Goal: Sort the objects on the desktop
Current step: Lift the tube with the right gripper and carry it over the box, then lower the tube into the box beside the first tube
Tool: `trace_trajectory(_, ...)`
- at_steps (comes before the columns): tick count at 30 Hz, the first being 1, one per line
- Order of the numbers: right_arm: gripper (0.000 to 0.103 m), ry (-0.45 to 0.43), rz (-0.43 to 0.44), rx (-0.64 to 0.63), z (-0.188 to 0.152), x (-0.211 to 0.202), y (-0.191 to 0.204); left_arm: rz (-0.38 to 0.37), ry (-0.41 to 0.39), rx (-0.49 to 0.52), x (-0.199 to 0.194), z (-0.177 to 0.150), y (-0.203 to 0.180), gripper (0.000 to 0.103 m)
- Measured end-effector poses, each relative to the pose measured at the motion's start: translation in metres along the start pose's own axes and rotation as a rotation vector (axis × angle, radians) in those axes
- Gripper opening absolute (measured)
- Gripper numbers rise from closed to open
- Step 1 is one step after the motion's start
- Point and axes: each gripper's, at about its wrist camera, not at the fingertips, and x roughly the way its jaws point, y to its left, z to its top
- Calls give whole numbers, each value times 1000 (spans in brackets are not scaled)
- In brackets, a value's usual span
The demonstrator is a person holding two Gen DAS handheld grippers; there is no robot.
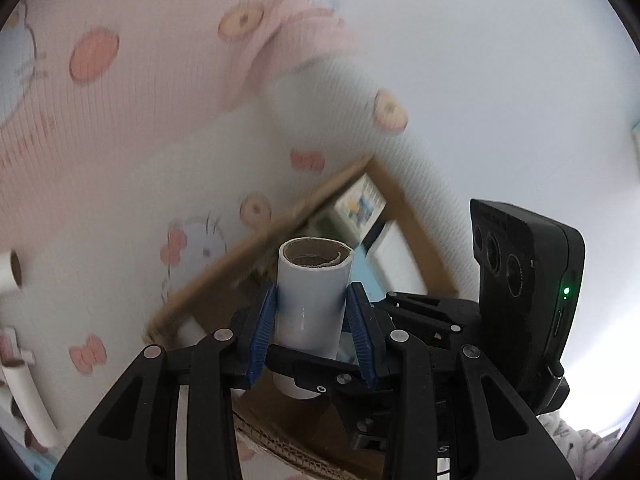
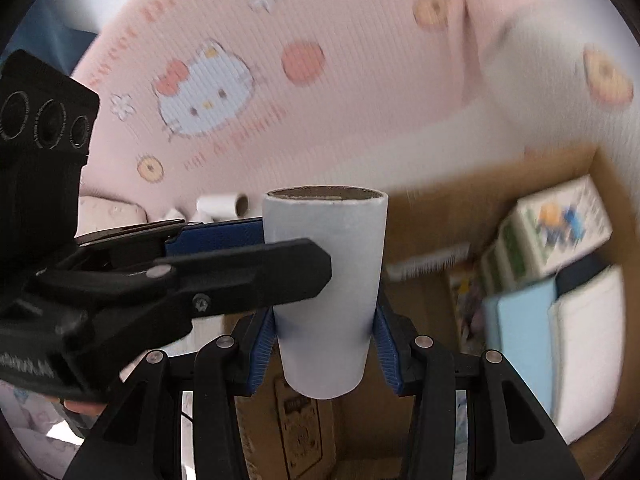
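Both tools clamp one white roll with a cardboard core (image 2: 326, 280). The right wrist view shows this plainly: the right tool (image 2: 325, 354) pinches the roll's lower part between its blue pads (image 2: 262, 350), while the left tool (image 2: 256, 256) reaches in from the side and closes on the upper part, one black finger crossing the front of the roll. The left wrist view shows only its own grip, the left tool (image 1: 312, 330) shut on the roll (image 1: 312, 300), with the right tool's black camera housing (image 1: 524, 292) close beside it.

Beyond the tools lies an open cardboard box (image 2: 440, 216); the roll is held above its near edge. Only the right view shows the contents well: a printed carton (image 2: 560, 228), a light blue flat item (image 2: 520, 336) and something white beside it. Behind the box is a pink sheet printed with cartoon cats and doughnuts (image 2: 280, 80). More white rolls (image 2: 222, 204) lie beyond the left tool there.

Motion blur smears the box and the print. In the left view further rolls (image 1: 24, 396) are cut off at the frame edge. Whether the surface is a desk I cannot tell.
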Motion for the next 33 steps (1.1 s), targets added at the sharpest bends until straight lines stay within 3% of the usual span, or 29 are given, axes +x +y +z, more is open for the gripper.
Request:
trace_trajectory(4,43,57,-37,-7,-14,14,-7,10,63,1,17,-14,-2,40)
trace_trajectory(13,43,100,-43,-5,-19,28,-18,97,102,55,24,-13,-13,39)
trace_trajectory(18,43,151,-38,1,-19,44,-22,140,98,140,19,-9,-16,28)
trace_trajectory(20,43,187,-40,3,-19,53,-22,156,110,171,19,-9,-17,12)
trace_trajectory(24,43,257,-56,1,-18,72,-26,210,100,211,13,-14,-14,12)
trace_trajectory(29,43,352,-156,-29,-20,94,-31,189,100,162,7,-11,2,12)
trace_trajectory(33,43,410,-174,-38,-20,108,-37,187,80,152,6,-6,7,12)
